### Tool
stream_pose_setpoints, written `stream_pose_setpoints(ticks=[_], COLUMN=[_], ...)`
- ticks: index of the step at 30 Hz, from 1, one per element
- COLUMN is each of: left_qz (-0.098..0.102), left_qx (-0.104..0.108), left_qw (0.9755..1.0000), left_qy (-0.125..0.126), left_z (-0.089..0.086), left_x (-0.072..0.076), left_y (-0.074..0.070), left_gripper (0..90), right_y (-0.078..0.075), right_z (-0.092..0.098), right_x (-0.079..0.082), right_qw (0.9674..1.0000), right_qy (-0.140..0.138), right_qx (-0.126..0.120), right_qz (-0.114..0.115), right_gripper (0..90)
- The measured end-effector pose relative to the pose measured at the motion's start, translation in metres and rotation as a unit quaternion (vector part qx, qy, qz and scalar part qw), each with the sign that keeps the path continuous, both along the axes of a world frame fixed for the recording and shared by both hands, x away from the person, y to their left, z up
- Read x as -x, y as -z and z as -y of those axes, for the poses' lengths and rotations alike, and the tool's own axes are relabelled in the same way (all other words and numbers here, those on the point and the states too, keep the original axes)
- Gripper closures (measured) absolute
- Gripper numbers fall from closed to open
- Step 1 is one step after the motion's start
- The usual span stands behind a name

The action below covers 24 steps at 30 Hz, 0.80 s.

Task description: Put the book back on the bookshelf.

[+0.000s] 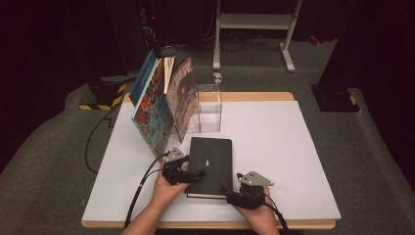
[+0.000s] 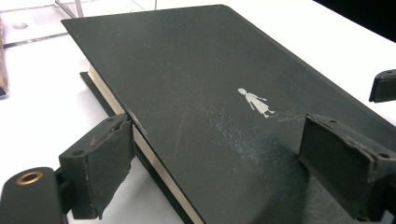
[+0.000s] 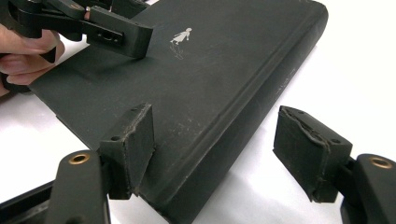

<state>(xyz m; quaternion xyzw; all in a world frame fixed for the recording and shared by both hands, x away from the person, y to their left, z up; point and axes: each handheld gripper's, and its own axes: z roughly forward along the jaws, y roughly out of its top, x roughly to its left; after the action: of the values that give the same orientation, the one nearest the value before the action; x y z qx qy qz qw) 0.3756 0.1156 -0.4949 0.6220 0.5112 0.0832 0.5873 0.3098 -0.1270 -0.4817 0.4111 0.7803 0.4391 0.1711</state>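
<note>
The black book (image 1: 211, 164) lies flat on the white table (image 1: 274, 147) near the front edge, slightly left of centre, long axis running front to back, spine on the right side.

Your left gripper (image 1: 182, 172) sits at the book's front-left part. In the left gripper view its 2 jaws stand wide: the left pad (image 2: 100, 163) is against the page edge where the cover lifts slightly, the right pad (image 2: 343, 163) over the cover. Nothing is clamped.

Your right gripper (image 1: 247, 195) is at the front-right corner of the book. In the right gripper view its jaws are also wide, straddling the spine corner: one pad (image 3: 133, 149) over the cover, the other (image 3: 310, 156) off the book above the bare table. It holds nothing.

Judgement: both grippers are equally near; any grip turns on the book's thickness passing between the pads, so the jaws must meet the edge across the cover and underside, not along it.

At the table's rear left stand 3 picture books (image 1: 159, 100) leaning beside a clear box (image 1: 209, 110). Their titles cannot be read. The book's front edge is hidden behind the grippers in the high view. The small silver figure (image 2: 254, 101) on the cover is legible; no title shows.
</note>
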Motion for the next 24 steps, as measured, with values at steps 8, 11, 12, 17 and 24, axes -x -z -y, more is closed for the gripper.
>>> stream_pose_setpoints(ticks=[8, 11, 12, 17, 24], left_qz=[0.01, 0.013, 0.013, 0.012, 0.019], left_qx=[-0.004, -0.002, -0.002, 0.018, 0.044], left_qw=[0.9999, 0.9999, 0.9999, 0.9998, 0.9989], left_qy=[-0.005, -0.006, -0.006, -0.003, 0.003], left_z=[0.001, 0.001, 0.001, -0.002, -0.007], left_x=[0.002, 0.003, 0.003, 0.002, -0.001], left_y=[-0.004, -0.005, -0.006, -0.011, -0.018], left_gripper=[11.9, 12.9, 13.2, 14.5, 22.3], right_y=[0.001, 0.001, 0.001, 0.0, 0.0], right_z=[0.001, 0.002, 0.002, 0.002, 0.004], right_x=[0.001, 0.001, 0.001, 0.001, 0.002], right_qw=[1.0, 1.0, 1.0, 1.0, 0.9999], right_qy=[0.0, -0.002, -0.002, -0.002, -0.005], right_qx=[-0.006, -0.007, -0.007, -0.008, -0.011], right_qz=[-0.001, -0.001, 0.0, 0.0, -0.001], right_gripper=[28.8, 28.8, 28.7, 28.8, 29.0])
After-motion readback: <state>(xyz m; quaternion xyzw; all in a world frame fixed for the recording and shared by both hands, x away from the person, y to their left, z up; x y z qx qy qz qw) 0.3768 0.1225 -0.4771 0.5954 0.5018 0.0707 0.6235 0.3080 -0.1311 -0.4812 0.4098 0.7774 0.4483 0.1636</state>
